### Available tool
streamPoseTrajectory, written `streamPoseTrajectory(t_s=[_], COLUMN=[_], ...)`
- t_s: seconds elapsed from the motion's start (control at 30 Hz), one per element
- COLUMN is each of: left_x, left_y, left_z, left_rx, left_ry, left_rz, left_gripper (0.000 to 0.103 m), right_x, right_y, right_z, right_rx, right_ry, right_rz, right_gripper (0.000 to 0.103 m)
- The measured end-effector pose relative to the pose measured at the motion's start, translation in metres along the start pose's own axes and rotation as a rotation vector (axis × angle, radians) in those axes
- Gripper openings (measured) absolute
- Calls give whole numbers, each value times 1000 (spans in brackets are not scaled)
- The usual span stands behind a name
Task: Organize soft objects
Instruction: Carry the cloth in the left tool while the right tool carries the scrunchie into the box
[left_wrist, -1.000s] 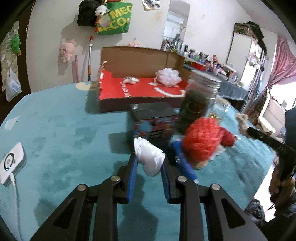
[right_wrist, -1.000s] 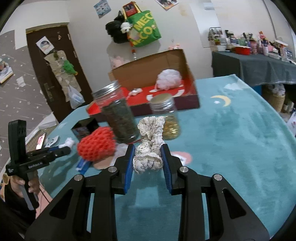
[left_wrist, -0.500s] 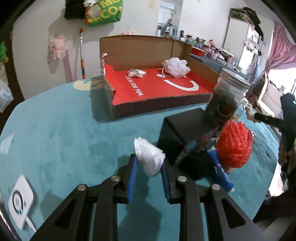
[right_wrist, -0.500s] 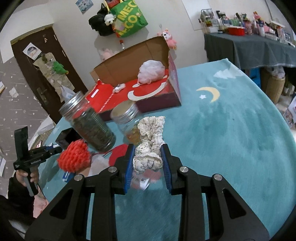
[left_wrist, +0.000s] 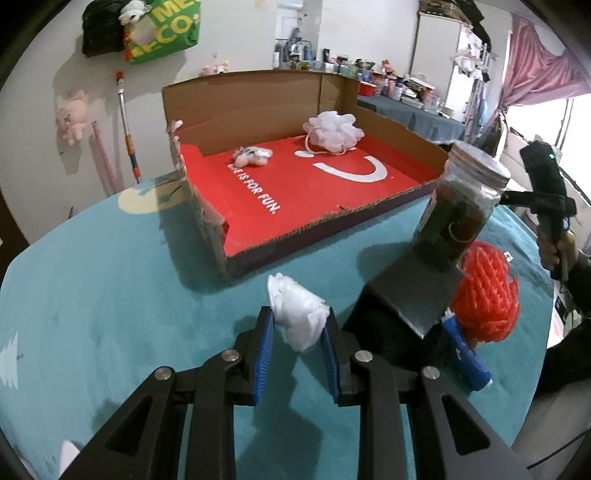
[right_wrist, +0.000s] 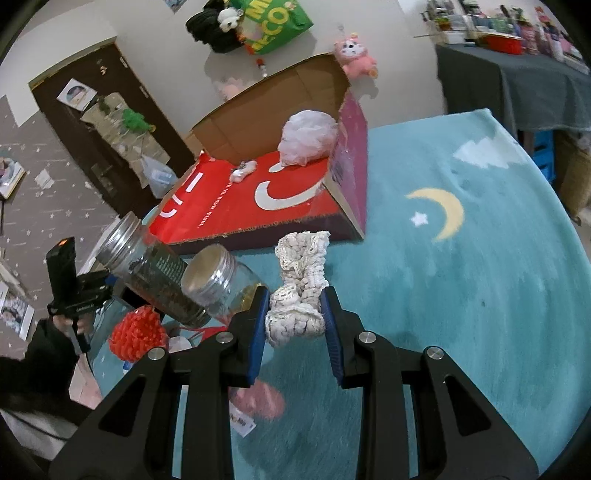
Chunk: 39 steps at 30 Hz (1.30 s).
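The left tool (left_wrist: 297, 328) pinches a white wad (left_wrist: 297, 314) between its blue pads; the wad sticks up and forward past the tips, held above the teal desk (left_wrist: 110, 280). Just ahead of it stands the box (left_wrist: 295, 192), a shallow cardboard tray with a red floor, its near wall a short way beyond the wad. Inside the box, toward the back, lie a white pouf (left_wrist: 334, 129) and a small pink-white toy (left_wrist: 251, 157), apart from each other. To the right of the left tool sit a black case (left_wrist: 417, 291), a dark jar (left_wrist: 461, 210) with a metal lid behind it, a red knit ball (left_wrist: 485, 299) and a blue tube (left_wrist: 467, 360) beside the case.

The right tool (right_wrist: 295, 317) pinches a cream knit piece (right_wrist: 299, 291); its bunched lower end is squeezed between the pads and its upper end rises past the tips toward the box (right_wrist: 258, 195). The box's near edge lies just beyond the knit piece in this view, with the pouf (right_wrist: 306, 138) in its far right corner. Left of the right tool stand the dark jar (right_wrist: 155, 269) and a clear jar (right_wrist: 225, 284), both appearing tilted, with the red ball (right_wrist: 138, 334) lower left. At the far left the other hand (right_wrist: 74, 325) grips its black handle
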<state>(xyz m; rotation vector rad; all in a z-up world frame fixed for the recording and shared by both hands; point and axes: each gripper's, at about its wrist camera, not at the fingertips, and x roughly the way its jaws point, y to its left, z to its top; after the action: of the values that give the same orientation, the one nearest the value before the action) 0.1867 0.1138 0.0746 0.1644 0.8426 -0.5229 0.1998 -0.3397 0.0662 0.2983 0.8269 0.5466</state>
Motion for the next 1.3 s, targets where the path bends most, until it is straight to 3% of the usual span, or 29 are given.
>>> streamPoseTrajectory(t_s=[0.37,0.6,0.73,0.9,1.03,1.3], left_x=[-2,17,35,63,86,126], left_y=[-5,2,5,15,23,30], left_z=[38,74,95,123,139,153], left_rx=[70,9,-19,-76,-105,-96], left_ry=[-35,-6,38,107,161,243], left_rz=[-41,-30,8,60,92,155], left_gripper=[26,26,26,27,27,27], right_x=[9,22,41,83,121,173], right_y=[10,34,51,67,68,56], right_z=[31,65,86,110,125,143], right_rx=[-82,-162,-213,-273,-284,-262], right_ry=[13,-9,11,90,174,309], right_rz=[114,114,39,-133,-261,-421], right_gripper=[27,27,27,27,27,27])
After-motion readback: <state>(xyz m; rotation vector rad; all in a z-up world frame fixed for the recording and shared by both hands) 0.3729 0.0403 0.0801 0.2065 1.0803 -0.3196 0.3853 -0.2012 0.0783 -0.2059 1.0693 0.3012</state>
